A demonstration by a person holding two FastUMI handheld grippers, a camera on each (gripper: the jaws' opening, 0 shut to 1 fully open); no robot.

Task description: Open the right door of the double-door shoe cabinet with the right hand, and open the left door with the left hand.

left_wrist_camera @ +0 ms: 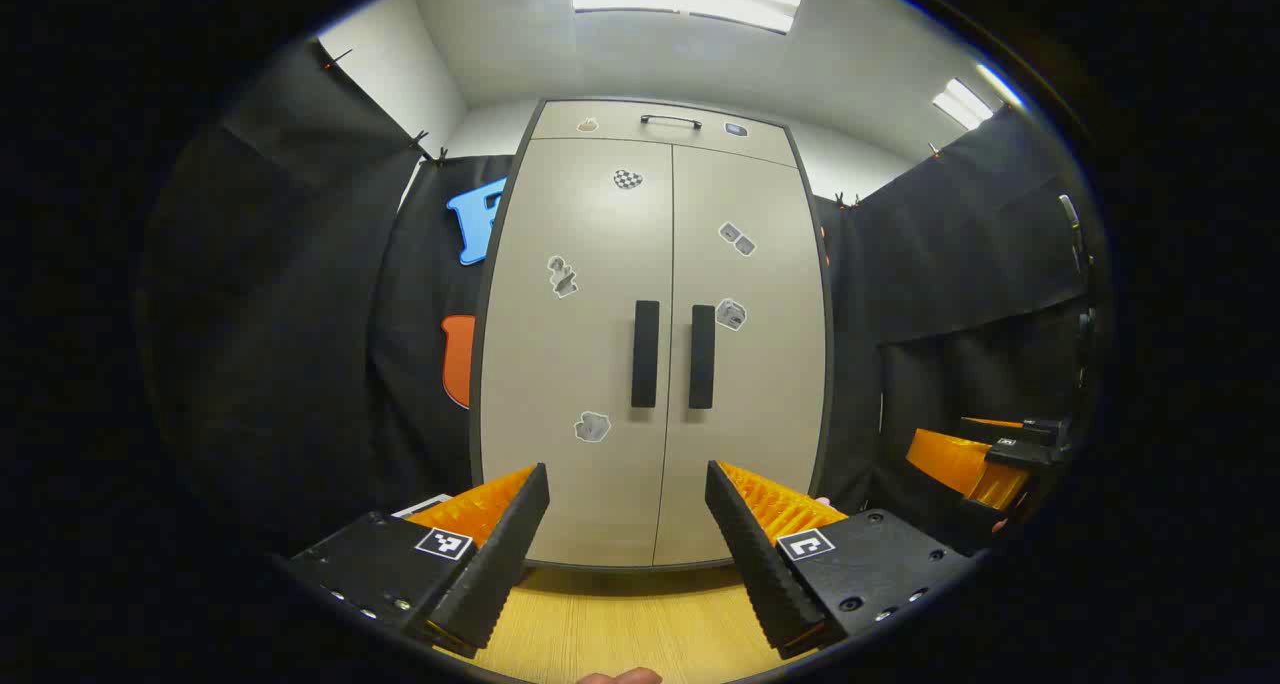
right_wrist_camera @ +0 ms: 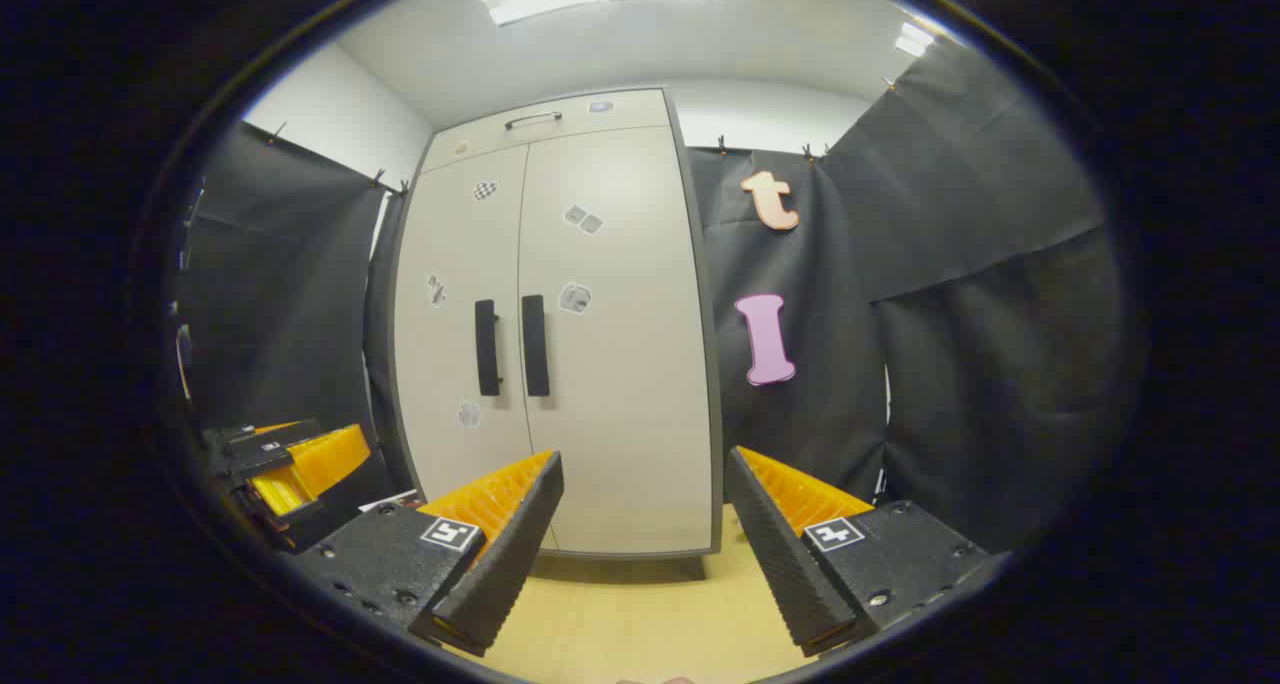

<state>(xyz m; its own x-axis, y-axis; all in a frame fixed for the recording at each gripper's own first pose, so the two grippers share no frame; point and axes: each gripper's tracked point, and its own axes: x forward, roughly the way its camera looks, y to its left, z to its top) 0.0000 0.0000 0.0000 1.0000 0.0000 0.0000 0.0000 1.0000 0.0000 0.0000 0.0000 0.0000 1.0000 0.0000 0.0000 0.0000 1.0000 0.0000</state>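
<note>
Standing shut at twelve o'clock ahead of both hands, the shoe cabinet (left_wrist_camera: pixel 650 344) has neither door started. In the left gripper view its two dark vertical handles sit side by side at the middle seam: the left door handle (left_wrist_camera: pixel 645 353) at about eleven o'clock from the left gripper (left_wrist_camera: pixel 628 489), the right door handle (left_wrist_camera: pixel 702 356) at about one o'clock. That gripper is spread wide and holds nothing, its fingers framing the lower part of the doors from well back, which reads as a ready stance, aimed square at the seam so either handle is a straight reach.

From the right gripper view the cabinet lies toward eleven o'clock of the right gripper (right_wrist_camera: pixel 645 479), whose jaws are likewise wide apart and empty. The right door (right_wrist_camera: pixel 610 334) is the nearer, broader panel there, and its handle is the one on the right of the pair (a bar standing off the panel, so a finger can likely slip behind it). The off-centre aim suggests this hand stands to the cabinet's right, leaving swing room for the door.

Low at eight o'clock in that view the other gripper appears beside the left door (right_wrist_camera: pixel 460 334). Small stickers (left_wrist_camera: pixel 563 276) dot both panels, and the wooden floor (left_wrist_camera: pixel 620 624) runs up to the cabinet's base.

Both doors remain to be opened, right one first by my reading.
</note>
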